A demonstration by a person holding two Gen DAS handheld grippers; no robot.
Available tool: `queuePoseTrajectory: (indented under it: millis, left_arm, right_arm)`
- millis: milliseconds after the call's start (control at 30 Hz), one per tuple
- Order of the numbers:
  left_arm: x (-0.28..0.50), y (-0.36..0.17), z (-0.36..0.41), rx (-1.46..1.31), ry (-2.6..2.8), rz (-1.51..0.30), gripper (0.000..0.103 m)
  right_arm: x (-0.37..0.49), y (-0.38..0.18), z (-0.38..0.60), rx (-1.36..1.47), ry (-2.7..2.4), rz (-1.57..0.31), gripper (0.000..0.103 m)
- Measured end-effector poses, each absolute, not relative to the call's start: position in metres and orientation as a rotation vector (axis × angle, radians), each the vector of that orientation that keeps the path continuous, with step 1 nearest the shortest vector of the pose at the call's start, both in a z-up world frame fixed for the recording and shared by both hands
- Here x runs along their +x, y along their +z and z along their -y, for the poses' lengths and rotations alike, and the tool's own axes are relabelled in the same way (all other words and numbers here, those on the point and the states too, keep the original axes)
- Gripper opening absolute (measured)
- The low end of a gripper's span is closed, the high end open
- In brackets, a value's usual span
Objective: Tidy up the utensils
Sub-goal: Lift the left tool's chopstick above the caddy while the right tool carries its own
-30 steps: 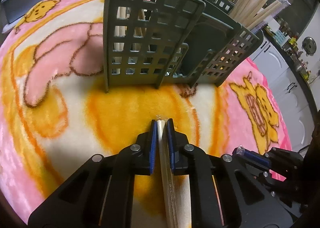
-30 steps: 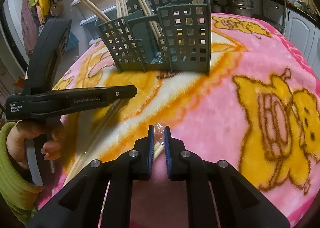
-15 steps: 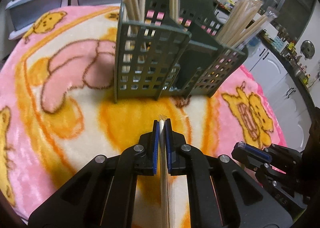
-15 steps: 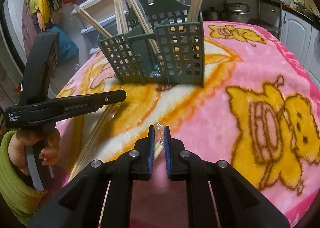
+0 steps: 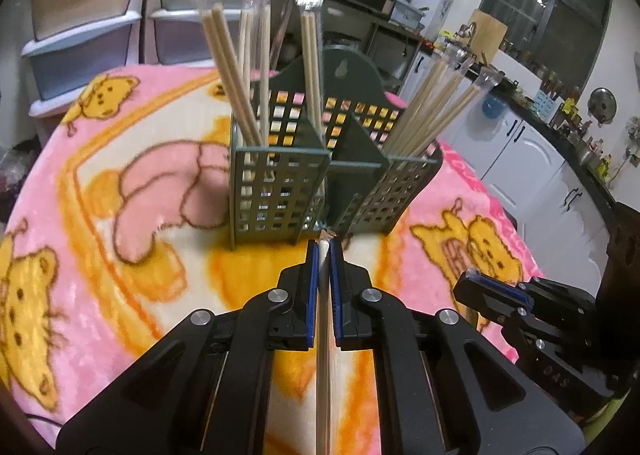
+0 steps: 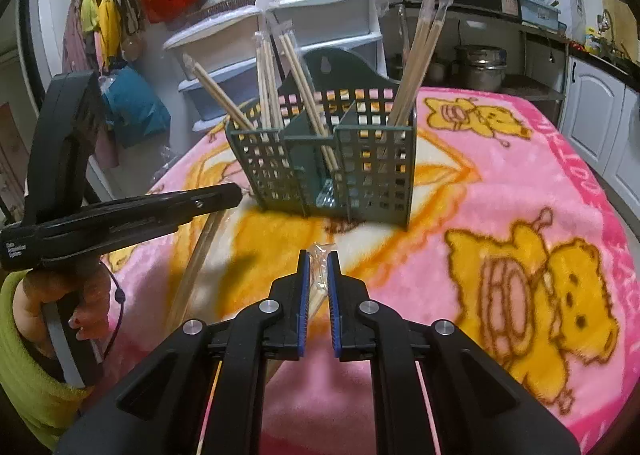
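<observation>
A fleecy pink blanket, printed with yellow cartoon bears and orange bands, was spread over the table. On it stood a dark green plastic utensil caddy with lattice walls and a solid arched back panel pierced by a hanging hole. Its compartments were divided by plain partitions, and pale wooden chopsticks in clear plastic sleeves were leaned upright in the left, middle and right sections.

The left gripper, black with blue pads, was clamped on one end of a wrapped pair of chopsticks; the sticks ran back between the fingers towards the camera. The right gripper was closed on the crinkled clear wrapper at the other end of a sleeved pair, whether the same pair could not be told.

Compared with a second earlier, both grippers were seen higher above the blanket and tilted less steeply, so that the caddy's open top and the full length of the standing chopsticks had come into view. The grip on each end was unchanged.

In the right wrist view the left gripper was held level and sideways by a hand wrapped round its handle, with a yellow-green sleeve at the wrist. Both grippers were pointed down towards the caddy.
</observation>
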State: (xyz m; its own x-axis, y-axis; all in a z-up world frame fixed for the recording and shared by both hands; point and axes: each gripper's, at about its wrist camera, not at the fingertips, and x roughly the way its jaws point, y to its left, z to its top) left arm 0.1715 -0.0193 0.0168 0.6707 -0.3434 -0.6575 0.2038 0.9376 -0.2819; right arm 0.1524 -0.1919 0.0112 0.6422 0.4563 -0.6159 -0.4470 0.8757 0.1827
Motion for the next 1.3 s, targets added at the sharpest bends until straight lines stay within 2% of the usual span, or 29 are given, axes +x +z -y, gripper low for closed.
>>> queuePoseTrajectory:
  millis: [1300]
  left_arm:
    - [0.157,0.087,0.033,-0.168,-0.359,-0.591,0.003]
  right_arm:
    - [0.147,0.104,0.204,0.007,0.520,-0.438,0.007]
